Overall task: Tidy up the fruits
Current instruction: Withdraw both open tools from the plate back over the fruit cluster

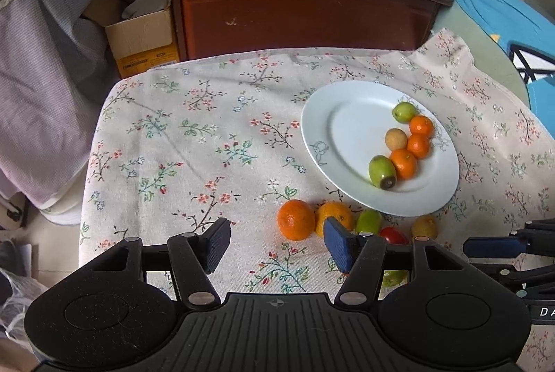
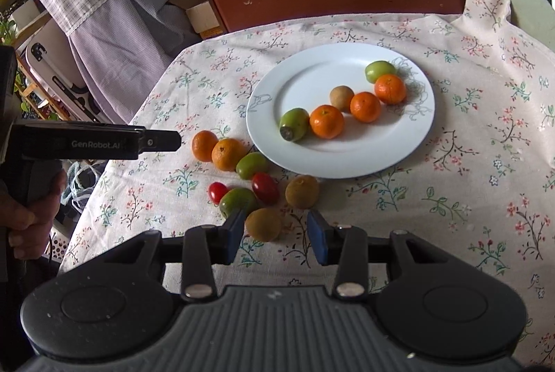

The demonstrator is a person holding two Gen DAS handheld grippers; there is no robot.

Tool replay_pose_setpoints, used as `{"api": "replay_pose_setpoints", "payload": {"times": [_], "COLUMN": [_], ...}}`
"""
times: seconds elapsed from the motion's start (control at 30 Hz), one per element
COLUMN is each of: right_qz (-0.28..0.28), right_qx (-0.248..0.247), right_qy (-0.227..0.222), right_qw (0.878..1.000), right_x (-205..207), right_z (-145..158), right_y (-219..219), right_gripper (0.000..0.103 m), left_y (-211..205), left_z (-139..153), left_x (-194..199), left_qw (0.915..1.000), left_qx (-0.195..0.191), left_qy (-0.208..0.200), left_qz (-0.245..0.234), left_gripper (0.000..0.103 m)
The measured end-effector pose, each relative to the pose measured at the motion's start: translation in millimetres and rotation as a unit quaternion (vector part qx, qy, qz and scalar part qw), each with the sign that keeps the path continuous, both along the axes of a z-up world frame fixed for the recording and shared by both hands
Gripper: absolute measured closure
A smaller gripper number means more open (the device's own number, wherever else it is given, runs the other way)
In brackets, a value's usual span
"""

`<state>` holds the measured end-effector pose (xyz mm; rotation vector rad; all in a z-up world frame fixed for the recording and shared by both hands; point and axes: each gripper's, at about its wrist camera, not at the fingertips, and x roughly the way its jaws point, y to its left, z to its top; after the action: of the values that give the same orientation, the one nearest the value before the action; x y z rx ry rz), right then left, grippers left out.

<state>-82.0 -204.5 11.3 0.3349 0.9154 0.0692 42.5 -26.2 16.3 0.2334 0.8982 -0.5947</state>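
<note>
Roughly halfway: white plate holds six fruits – three tangerines, two green ones, one brown. Eight left on the floral tablecloth just beside its near rim: two tangerines, two green, two cherry tomatoes, two brown kiwi-like. Left gripper open, empty, near tangerine. Right gripper jaws apart, empty, brown fruit between the tips, not gripped
</note>
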Motion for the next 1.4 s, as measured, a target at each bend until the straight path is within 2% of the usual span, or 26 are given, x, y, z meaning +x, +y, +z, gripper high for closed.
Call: {"api": "replay_pose_setpoints", "payload": {"times": [0.1,0.27,0.4,0.6,0.77,0.9,1.13,1.33,1.4], "right_qz": [0.013,0.023,0.031,0.034,0.033,0.035,0.03,0.031,0.034], "right_qx": [0.0,0.002,0.0,0.001,-0.001,-0.002,-0.002,-0.005,-0.004], "right_qy": [0.007,0.014,0.015,0.017,0.021,0.023,0.029,0.028,0.028], "right_qw": [1.0,1.0,0.999,0.999,0.999,0.999,0.999,0.999,0.999], "right_x": [1,3,4,8,12,16,18,18,19], "right_z": [-4,-9,-10,-13,-17,-20,-24,-24,-24], "right_y": [3,7,10,12,12,14,14,15,16], "right_gripper": [0.062,0.062,0.062,0.062,0.062,0.067,0.076,0.077,0.073], "left_y": [-6,-5,-11,-14,-18,-23,-24,-23,-23], "left_z": [-8,-17,-25,-28,-33,-39,-38,-35,-35], "left_x": [0,9,15,21,25,23,21,19,19], "left_qw": [0.9992,0.9972,0.9934,0.9879,0.9854,0.9834,0.9838,0.986,0.9863], "left_qx": [0.021,0.008,0.03,0.013,0.002,0.011,0.01,0.019,0.017], "left_qy": [-0.014,0.006,-0.009,-0.003,0.012,0.016,0.017,0.012,0.015], "left_qz": [-0.033,-0.074,-0.11,-0.155,-0.17,-0.181,-0.178,-0.165,-0.163], "left_gripper": [0.044,0.045,0.045,0.045,0.046,0.059,0.065,0.074,0.074]}}
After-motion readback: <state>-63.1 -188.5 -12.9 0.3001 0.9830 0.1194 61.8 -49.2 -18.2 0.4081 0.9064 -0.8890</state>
